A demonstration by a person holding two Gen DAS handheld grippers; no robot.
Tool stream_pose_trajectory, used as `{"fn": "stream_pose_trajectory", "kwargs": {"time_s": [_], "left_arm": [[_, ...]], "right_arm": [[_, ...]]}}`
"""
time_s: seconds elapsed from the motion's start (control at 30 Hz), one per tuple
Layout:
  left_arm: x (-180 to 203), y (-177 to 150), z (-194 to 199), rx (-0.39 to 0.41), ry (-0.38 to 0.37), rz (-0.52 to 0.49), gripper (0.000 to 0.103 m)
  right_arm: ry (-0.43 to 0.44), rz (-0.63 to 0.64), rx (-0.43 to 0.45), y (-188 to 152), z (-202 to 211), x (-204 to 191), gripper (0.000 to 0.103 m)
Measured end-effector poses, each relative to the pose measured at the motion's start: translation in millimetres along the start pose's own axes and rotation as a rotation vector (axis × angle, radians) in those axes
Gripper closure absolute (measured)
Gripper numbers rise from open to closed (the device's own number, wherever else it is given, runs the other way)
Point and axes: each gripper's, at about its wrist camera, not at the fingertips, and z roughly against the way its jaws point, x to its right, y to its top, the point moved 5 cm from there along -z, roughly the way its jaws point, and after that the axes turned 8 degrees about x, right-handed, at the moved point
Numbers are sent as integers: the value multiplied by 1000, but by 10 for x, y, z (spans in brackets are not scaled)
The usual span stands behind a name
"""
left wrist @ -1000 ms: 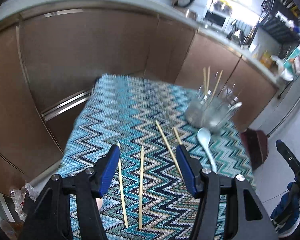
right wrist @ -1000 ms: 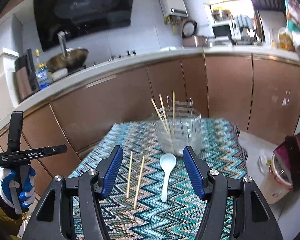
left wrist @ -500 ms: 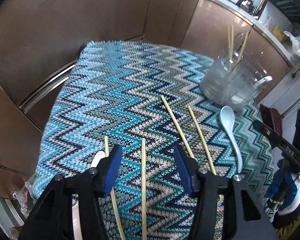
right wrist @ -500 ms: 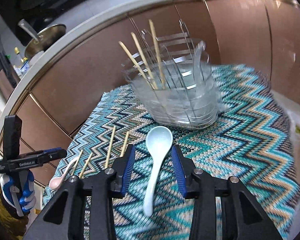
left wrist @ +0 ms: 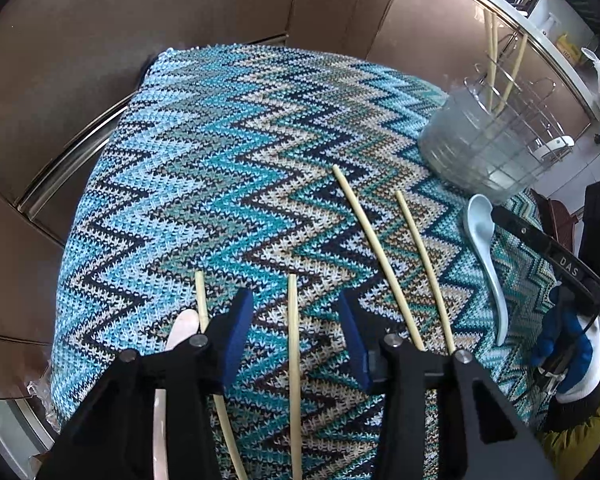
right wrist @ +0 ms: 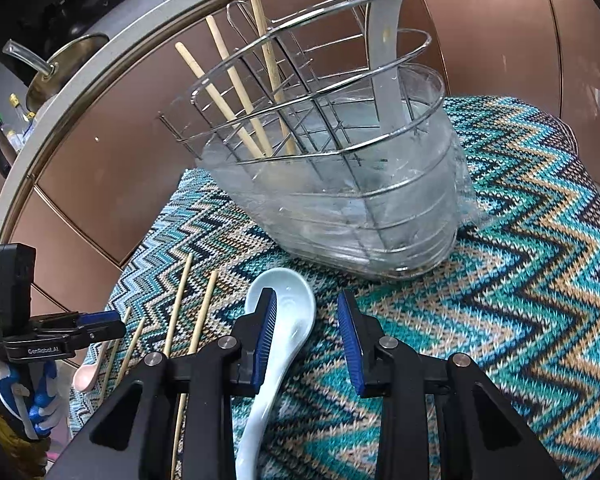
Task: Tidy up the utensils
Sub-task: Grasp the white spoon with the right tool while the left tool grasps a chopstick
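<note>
Both grippers had dropped toward the zigzag cloth [left wrist: 228, 152], left gripper [left wrist: 296, 320] narrowing astride a chopstick [left wrist: 293, 344] without touching, right gripper [right wrist: 306, 334] narrowing over the pale-blue spoon [right wrist: 288, 320], ungripped, "GenRobot.AI" lettering [right wrist: 46, 350] readable.

Hidden behind the left finger [left wrist: 236, 340] — most of the pink spoon [left wrist: 182, 330] and part of a chopstick [left wrist: 201, 300]. Middle chopstick [left wrist: 294, 360] cut off by the bottom edge. Handle of the pale blue spoon [right wrist: 288, 320] partly covered by a finger [right wrist: 262, 344] in the right wrist view, then lost at the bottom edge. Lower ends of chopsticks in the wire utensil holder [right wrist: 340, 184] blurred behind its cloudy plastic liner — contact with the bottom impossible to tell.
</note>
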Motion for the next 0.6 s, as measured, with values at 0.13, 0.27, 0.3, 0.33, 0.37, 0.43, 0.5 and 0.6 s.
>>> {"fn": "stream_pose_trajectory", "kwargs": {"time_s": [0.13,0.27,0.3,0.33,0.37,0.43,0.5,0.6], "left_arm": [[-15,8,-51,-31,-9,2,66],[-8,8,-95,-52,-16,-2,71],[-6,3,-103,-58,-17,-3,72],[-3,-1,-112,-63,-18,-4,73],[-1,-5,-117,-67,-18,-7,73],[7,-10,-143,-80,-16,-12,73],[9,-13,-166,-92,-12,-18,73],[28,-12,-204,-110,-6,-31,75]], "right_arm": [[4,9,-13,14,-82,-19,72],[13,13,-21,7,-164,-47,75],[14,15,-22,4,-177,-58,76],[15,16,-25,3,-200,-65,76],[16,18,-27,6,-217,-65,77],[22,17,-32,-5,-240,-64,81],[35,20,-40,-10,-276,-78,88],[48,33,-51,-16,-305,-100,94]]}}
